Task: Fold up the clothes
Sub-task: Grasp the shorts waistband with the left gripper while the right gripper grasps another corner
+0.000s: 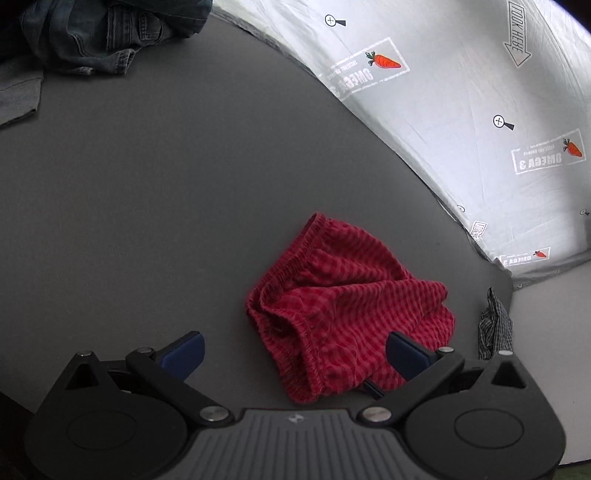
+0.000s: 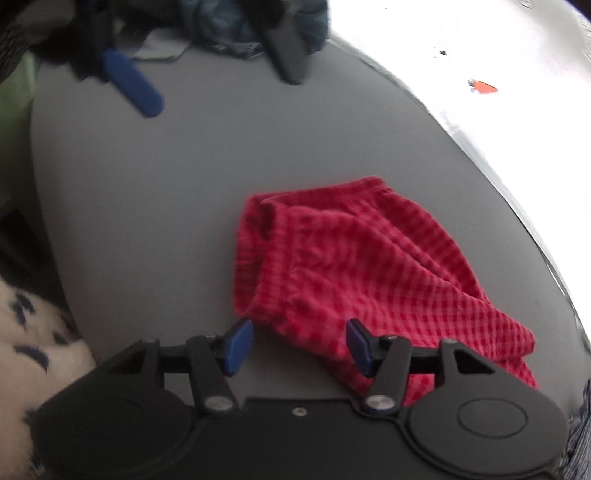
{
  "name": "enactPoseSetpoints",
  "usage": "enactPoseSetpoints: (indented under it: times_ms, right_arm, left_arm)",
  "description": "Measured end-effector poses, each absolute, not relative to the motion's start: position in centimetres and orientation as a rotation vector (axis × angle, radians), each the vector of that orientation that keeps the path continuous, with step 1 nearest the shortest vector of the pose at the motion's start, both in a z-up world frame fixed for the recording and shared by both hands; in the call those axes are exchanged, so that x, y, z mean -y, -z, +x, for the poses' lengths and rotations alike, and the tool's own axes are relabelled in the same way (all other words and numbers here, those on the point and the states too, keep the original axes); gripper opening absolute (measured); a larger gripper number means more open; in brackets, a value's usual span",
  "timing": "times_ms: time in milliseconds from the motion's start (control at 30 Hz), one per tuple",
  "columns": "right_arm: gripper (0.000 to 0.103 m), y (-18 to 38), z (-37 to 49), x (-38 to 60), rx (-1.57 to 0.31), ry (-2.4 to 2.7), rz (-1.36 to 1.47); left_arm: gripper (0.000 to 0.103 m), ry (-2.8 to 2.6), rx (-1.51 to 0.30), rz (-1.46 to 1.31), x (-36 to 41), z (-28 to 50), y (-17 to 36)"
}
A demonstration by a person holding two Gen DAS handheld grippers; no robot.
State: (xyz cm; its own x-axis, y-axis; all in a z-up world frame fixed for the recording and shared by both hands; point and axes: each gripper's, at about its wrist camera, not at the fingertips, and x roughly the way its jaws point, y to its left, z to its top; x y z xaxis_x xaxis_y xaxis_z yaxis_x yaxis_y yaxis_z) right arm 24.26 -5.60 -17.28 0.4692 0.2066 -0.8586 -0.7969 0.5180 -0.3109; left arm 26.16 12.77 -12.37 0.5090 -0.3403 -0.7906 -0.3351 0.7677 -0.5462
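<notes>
A crumpled pair of red checked shorts [image 1: 347, 306] lies on the grey table [image 1: 166, 184]; it also shows in the right wrist view [image 2: 369, 273]. My left gripper [image 1: 295, 354] is open and empty just above the table, its right finger over the near edge of the shorts. My right gripper [image 2: 299, 347] is open and empty, its jaws either side of the near edge of the shorts by the waistband. The left gripper's fingers [image 2: 133, 83] show at the far side of the table in the right wrist view.
A heap of blue jeans [image 1: 110, 33] and a grey garment [image 1: 18, 96] lie at the far left. A white sheet printed with carrots [image 1: 461, 110] borders the table on the right. A dark checked cloth [image 1: 495, 325] hangs at the table's right edge.
</notes>
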Motion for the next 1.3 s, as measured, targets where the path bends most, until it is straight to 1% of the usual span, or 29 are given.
enactPoseSetpoints:
  times_ms: [67, 167, 200, 267, 300, 367, 400, 500, 600, 700, 767, 833, 900, 1000, 1100, 1200, 1267, 1300]
  right_arm:
    - [0.063, 18.6, 23.3, 5.2, -0.851, -0.704, -0.865]
    - [0.063, 20.4, 22.8, 3.9, -0.762, -0.652, -0.963]
    - [0.059, 20.8, 22.9, 3.5, -0.745, -0.648, -0.981]
    - [0.036, 21.1, 23.3, 2.9, -0.744, -0.669, -0.988]
    - [0.016, 20.7, 23.4, 2.6, -0.733, -0.668, -0.972]
    - [0.014, 19.3, 23.6, 2.0, -0.701, -0.683, -0.918]
    - [0.011, 18.2, 23.6, 1.6, -0.694, -0.699, -0.87]
    - [0.008, 14.4, 24.1, -0.4, -0.685, -0.762, -0.671]
    - [0.007, 11.8, 24.3, -3.7, -0.719, -0.86, -0.494]
    - [0.006, 11.2, 24.0, -6.5, -0.815, -0.948, -0.368]
    - [0.014, 11.7, 24.0, -6.5, -0.88, -0.977, -0.348]
    - [0.036, 11.8, 24.0, -5.8, -0.919, -0.984, -0.335]
    - [0.042, 11.5, 24.1, -4.2, -0.923, -0.956, -0.325]
    - [0.048, 10.8, 25.0, -1.2, -0.913, -0.866, -0.304]
    - [0.048, 10.4, 26.6, 1.3, -0.905, -0.724, -0.313]
    - [0.048, 10.8, 29.6, 3.9, -0.926, -0.62, -0.283]
    - [0.048, 11.1, 31.2, 5.3, -0.93, -0.578, -0.262]
    - [0.048, 13.0, 33.0, 5.9, -0.927, -0.562, -0.259]
  left_arm:
    - [0.103, 0.014, -1.09, -0.71, -12.2, 25.8, 12.6]
    - [0.103, 0.017, -1.117, -0.685, -11.6, 25.3, 12.7]
    - [0.103, 0.015, -1.122, -0.683, -11.6, 25.1, 12.7]
    - [0.103, 0.007, -1.126, -0.683, -11.8, 24.8, 12.5]
    - [0.103, -0.002, -1.125, -0.683, -11.9, 24.7, 12.4]
    - [0.103, -0.024, -1.118, -0.681, -12.5, 24.4, 12.1]
    - [0.103, -0.036, -1.112, -0.681, -12.9, 24.3, 12.0]
    - [0.103, -0.053, -1.094, -0.742, -15.0, 24.0, 11.9]
    - [0.103, -0.061, -1.064, -0.844, -17.5, 23.7, 11.9]
    - [0.103, -0.1, -1.043, -0.874, -20.3, 23.6, 12.0]
    - [0.103, -0.138, -1.043, -0.853, -22.0, 23.6, 12.0]
    - [0.103, -0.145, -1.062, -0.842, -23.0, 23.7, 12.4]
    - [0.103, -0.131, -1.097, -0.826, -23.7, 23.8, 13.2]
    - [0.103, -0.11, -1.171, -0.797, -23.3, 24.3, 14.8]
    - [0.102, -0.044, -1.249, -0.782, -21.7, 24.9, 17.2]
    - [0.101, -0.003, -1.277, -0.76, -19.9, 24.9, 18.7]
    - [0.096, -0.013, -1.286, -0.753, -19.0, 24.9, 19.4]
    - [0.094, -0.021, -1.292, -0.753, -18.6, 24.8, 19.6]
